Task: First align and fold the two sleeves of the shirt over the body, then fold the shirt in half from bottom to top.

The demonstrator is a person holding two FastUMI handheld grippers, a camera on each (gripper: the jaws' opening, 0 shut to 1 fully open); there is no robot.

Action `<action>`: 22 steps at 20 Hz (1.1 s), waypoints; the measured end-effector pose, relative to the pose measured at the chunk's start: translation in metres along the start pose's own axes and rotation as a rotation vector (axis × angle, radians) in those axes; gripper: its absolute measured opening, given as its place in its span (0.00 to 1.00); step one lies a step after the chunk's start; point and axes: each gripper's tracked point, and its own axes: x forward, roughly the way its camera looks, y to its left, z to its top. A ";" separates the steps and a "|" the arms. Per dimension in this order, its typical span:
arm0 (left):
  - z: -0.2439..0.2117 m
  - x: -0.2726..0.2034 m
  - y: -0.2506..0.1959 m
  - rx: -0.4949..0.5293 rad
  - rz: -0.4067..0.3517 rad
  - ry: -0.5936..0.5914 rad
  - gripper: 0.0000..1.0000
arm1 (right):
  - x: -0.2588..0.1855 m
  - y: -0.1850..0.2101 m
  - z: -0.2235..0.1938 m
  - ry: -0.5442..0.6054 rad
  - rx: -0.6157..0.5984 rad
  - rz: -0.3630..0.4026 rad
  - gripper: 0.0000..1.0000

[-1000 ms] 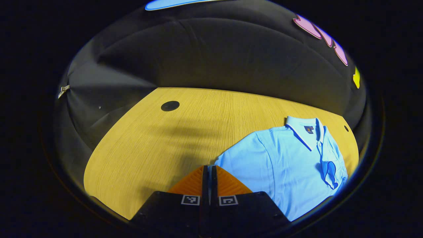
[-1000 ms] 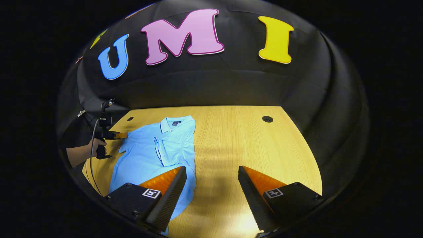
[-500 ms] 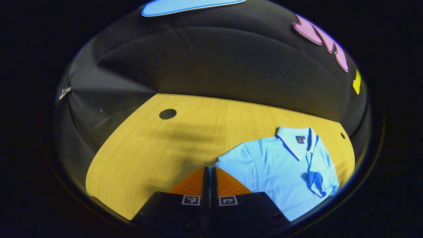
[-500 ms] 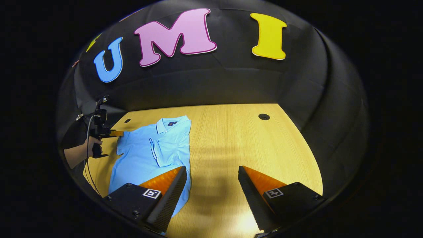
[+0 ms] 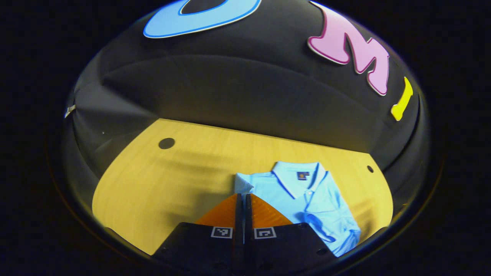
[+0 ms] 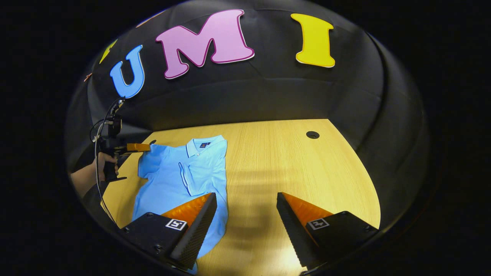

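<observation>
On the tabletop, toward its left side, lies one light blue shirt, front up, collar at the far end and hem near us. Of its two sleeves, the right sleeve already lies folded across the chest. The left sleeve is drawn up at its outer edge to the left claw, whose fingers sit pressed together, as we judge clamped on that edge.

Half a second ago this sleeve lay flatter, out to the left. Now the left claw has risen and turned toward the body, taking the cloth with it, so we judge the second sleeve fold to be under way, with the bottom-to-top fold left to do.

We count two claws. The right claw hovers near us with its fingers wide apart, holding nothing, just right of the hem. One hand grips the left claw's handle. We also count two round holes in the tabletop.
</observation>
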 end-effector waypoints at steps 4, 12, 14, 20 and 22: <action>-0.015 -0.006 -0.058 -0.035 -0.083 0.019 0.06 | -0.001 0.002 0.005 -0.016 -0.028 0.001 0.99; -0.056 -0.004 -0.139 -0.112 -0.206 0.088 0.27 | -0.011 0.001 0.005 -0.019 -0.027 0.009 0.99; -0.063 -0.016 -0.148 -0.108 -0.232 0.084 0.60 | -0.016 0.006 0.003 -0.020 -0.038 0.015 0.99; -0.083 -0.090 -0.114 0.074 -0.149 -0.037 0.97 | -0.031 0.035 -0.016 0.005 -0.032 0.044 0.99; -0.095 -0.121 -0.101 0.122 -0.129 -0.047 0.97 | -0.037 0.046 -0.029 0.027 -0.021 0.051 0.99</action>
